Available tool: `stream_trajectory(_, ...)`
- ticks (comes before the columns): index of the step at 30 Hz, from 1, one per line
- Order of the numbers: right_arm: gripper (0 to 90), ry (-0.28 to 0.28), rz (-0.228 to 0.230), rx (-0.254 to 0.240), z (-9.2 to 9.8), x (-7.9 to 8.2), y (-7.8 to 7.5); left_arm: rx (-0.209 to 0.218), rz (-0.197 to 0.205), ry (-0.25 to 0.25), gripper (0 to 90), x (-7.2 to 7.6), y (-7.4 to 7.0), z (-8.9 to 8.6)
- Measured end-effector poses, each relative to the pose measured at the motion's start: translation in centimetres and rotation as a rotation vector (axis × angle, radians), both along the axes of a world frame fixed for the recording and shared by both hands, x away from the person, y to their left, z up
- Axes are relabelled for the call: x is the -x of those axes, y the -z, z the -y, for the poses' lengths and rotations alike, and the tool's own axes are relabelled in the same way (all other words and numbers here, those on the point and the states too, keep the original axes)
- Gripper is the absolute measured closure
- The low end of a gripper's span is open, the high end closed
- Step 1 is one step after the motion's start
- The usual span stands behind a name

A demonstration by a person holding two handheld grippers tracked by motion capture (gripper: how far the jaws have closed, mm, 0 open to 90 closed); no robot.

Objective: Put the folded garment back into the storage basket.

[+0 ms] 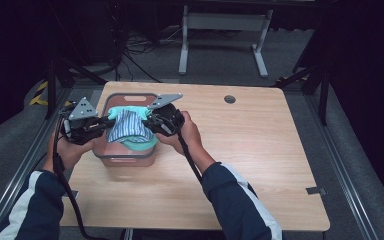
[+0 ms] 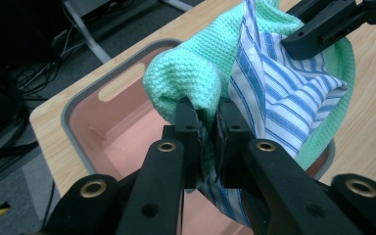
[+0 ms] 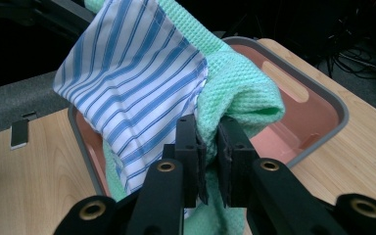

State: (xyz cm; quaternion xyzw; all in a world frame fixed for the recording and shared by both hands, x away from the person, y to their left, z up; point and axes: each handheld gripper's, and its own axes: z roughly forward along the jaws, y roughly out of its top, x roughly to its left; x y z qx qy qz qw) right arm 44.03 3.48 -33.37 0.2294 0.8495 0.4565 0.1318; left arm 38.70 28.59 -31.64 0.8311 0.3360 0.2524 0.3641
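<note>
Over the pink bin (image 1: 111, 159), the left gripper (image 2: 207, 128) and right gripper (image 3: 212, 142) each clamp the bundled green towel (image 2: 196, 73) and striped cloth (image 3: 137, 83). The bundle hides much of the bin's inside, and the edges caught between the jaws are hard to make out.

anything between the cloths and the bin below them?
Nothing visible. Both grippers, left and right, are clamped on the green cloth and striped cloth, which hang partly inside the pink bin; what shows of its floor is bare.
</note>
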Motion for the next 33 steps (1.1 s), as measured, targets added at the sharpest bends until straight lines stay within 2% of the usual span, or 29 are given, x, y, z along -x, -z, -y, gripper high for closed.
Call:
stream_trajectory(3, 80.7, -0.004, 0.001, 0.001, -0.4, -0.2, 0.2, 0.0, 0.001, -0.003, 82.3, 0.0, 0.3, -0.4)
stream_trajectory(4, 80.7, -0.005, -0.002, 0.005, -0.7, -0.3, 0.4, 0.011, -0.003, -0.009, 82.3, 0.0, 0.5, -0.6)
stream_trajectory(11, 80.6, -0.005, -0.021, 0.039, -2.2, -0.7, 2.1, 0.016, -0.023, -0.023, 82.3, -0.4, 2.1, -1.1)
stream_trajectory(15, 80.5, -0.014, -0.024, 0.055, -2.9, -1.0, 3.1, 0.006, -0.043, -0.035, 82.3, -0.8, 3.0, -1.5)
stream_trajectory(18, 80.4, -0.014, -0.03, 0.059, -3.1, -1.0, 3.5, 0.009, -0.055, -0.041, 82.3, -1.1, 3.4, -1.6)
stream_trajectory(21, 80.1, 0.0, -0.044, 0.061, -3.2, -1.4, 4.0, -0.006, -0.059, -0.046, 82.2, -1.6, 4.1, -1.5)
stream_trajectory(25, 79.9, -0.002, -0.045, 0.078, -3.7, -1.5, 4.5, -0.005, -0.073, -0.062, 82.2, -1.6, 4.8, -1.7)
stream_trajectory(31, 79.1, -0.003, -0.058, 0.089, -4.0, -1.6, 5.1, -0.003, -0.072, -0.078, 81.9, -1.5, 5.7, -2.1)
stream_trajectory(33, 78.9, 0.002, -0.062, 0.097, -4.2, -1.6, 5.3, -0.014, -0.081, -0.082, 81.8, -1.5, 6.0, -2.0)
